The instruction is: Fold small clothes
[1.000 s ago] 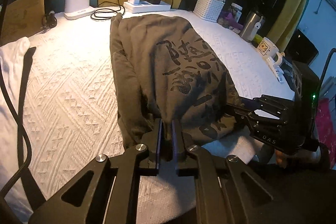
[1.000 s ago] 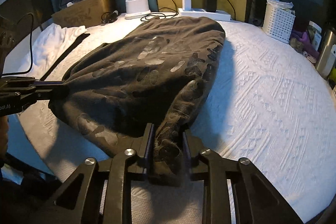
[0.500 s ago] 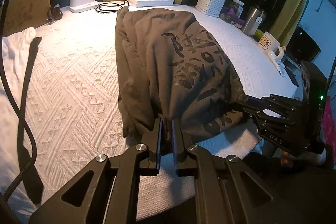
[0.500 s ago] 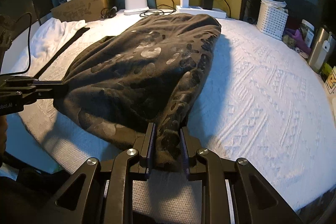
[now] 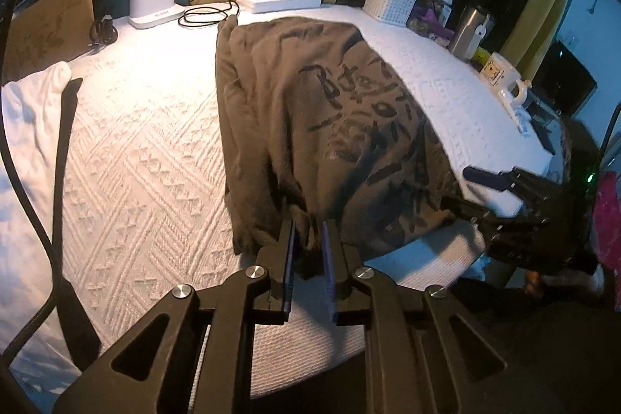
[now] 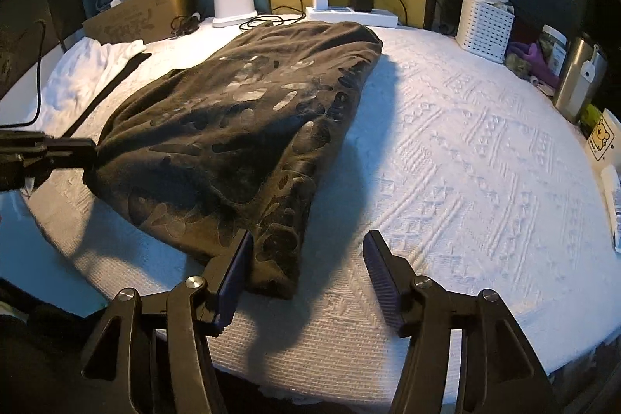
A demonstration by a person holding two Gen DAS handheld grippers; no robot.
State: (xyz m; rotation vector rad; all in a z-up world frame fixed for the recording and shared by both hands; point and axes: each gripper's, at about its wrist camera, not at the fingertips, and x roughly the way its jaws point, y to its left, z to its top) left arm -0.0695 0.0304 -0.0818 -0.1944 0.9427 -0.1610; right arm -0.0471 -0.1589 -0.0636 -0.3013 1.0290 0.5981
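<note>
Right claw [image 6: 306, 258] has let go since the earlier frame: its jaws, then pinched on the near hem, now stand wide and are opening, with the garment's corner lying loose beside the left finger and no pad pressing it. Left claw [image 5: 308, 239] is narrow, jaws just starting to part, with a bunch of hem between the pads and still looking gripped.

Dark printed shirt [image 6: 240, 127] lies folded lengthwise on the white textured tabletop [image 6: 465, 161], running from the near edge toward the power strip [image 5: 277, 0] at the back. Near hem sits close to the tabletop's front edge.

Step in hand, as I judge it: releasing after laying down or pulling straight a lengthwise fold.

Next move likely calls for the left claw to finish letting go, then both claws to re-grip the near hem corners and carry them toward the far end for a crosswise fold, keeping the layers aligned.
</note>
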